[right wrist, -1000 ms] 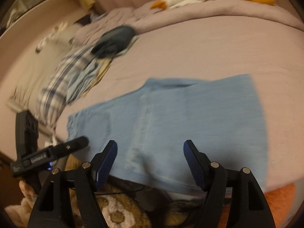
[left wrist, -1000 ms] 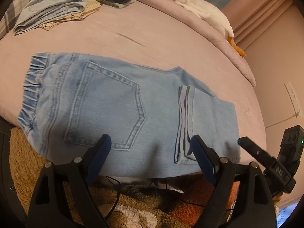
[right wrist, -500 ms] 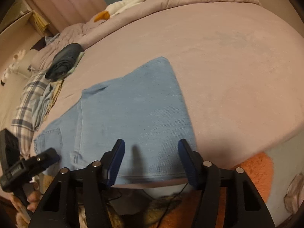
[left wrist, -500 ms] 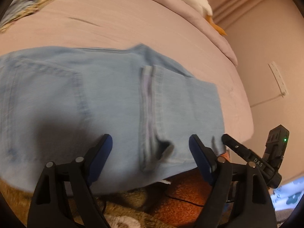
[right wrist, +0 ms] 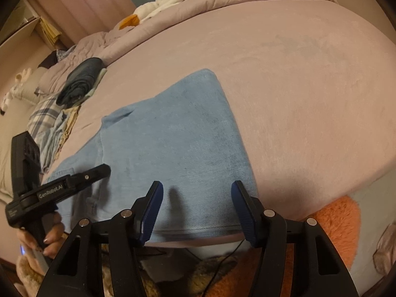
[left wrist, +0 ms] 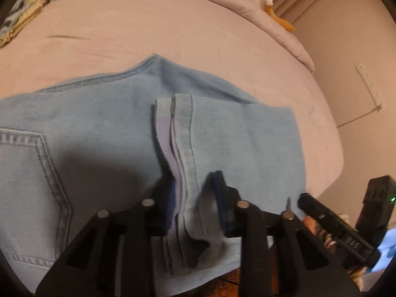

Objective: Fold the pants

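The pants lie on the bed, legs already doubled back. My left tongs pinch the hem stack; my right tongs hover spread. Final folds remain.

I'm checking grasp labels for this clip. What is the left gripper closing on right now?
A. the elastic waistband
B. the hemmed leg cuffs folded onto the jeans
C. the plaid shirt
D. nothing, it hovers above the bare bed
B: the left gripper has its blue pads on either side of the stitched leg cuffs lying on the jeans.
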